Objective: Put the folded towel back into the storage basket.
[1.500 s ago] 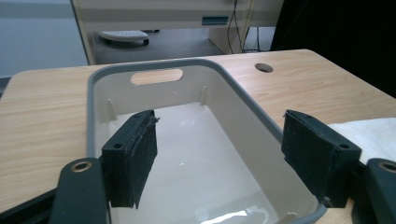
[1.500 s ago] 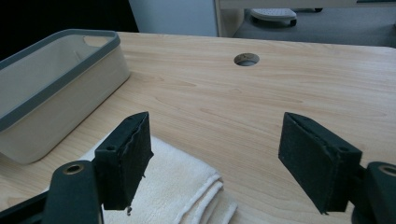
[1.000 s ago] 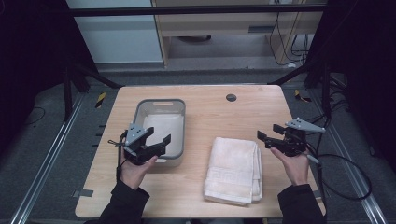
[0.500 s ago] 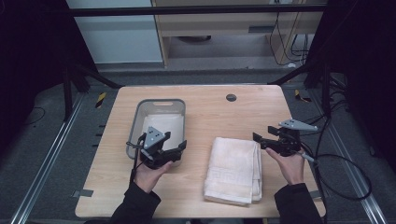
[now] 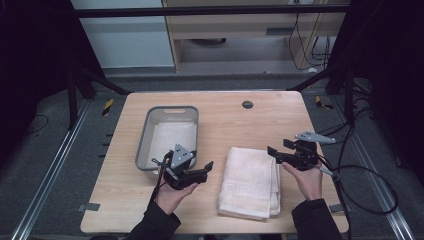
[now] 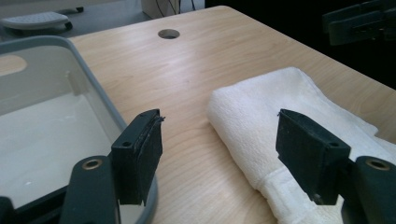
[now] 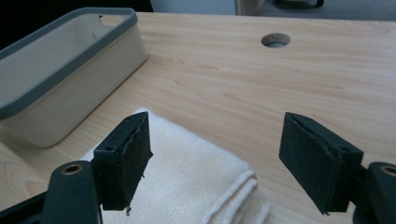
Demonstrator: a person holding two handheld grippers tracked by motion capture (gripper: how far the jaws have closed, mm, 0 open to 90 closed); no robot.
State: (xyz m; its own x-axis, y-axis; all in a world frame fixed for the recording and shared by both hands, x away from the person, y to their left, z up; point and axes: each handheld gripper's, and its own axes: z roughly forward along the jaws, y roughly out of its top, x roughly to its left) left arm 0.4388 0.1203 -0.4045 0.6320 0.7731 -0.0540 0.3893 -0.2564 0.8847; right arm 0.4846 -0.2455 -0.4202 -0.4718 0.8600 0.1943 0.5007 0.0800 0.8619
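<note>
Your left hand-held gripper (image 5: 200, 173) moved in toward folded towel (image 5: 250, 181) — both yours released, empty; right hand-held gripper (image 5: 278, 153) at towel's far corner — grasp likely next.

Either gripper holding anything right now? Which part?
Nothing held. Left gripper and right gripper are both open, flanking the folded towel without touching it.

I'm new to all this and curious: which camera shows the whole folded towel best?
The high view: the white towel lies whole on the table, all four edges visible. The left gripper view cuts it off behind one jaw, and the right gripper view catches just a corner.
</note>
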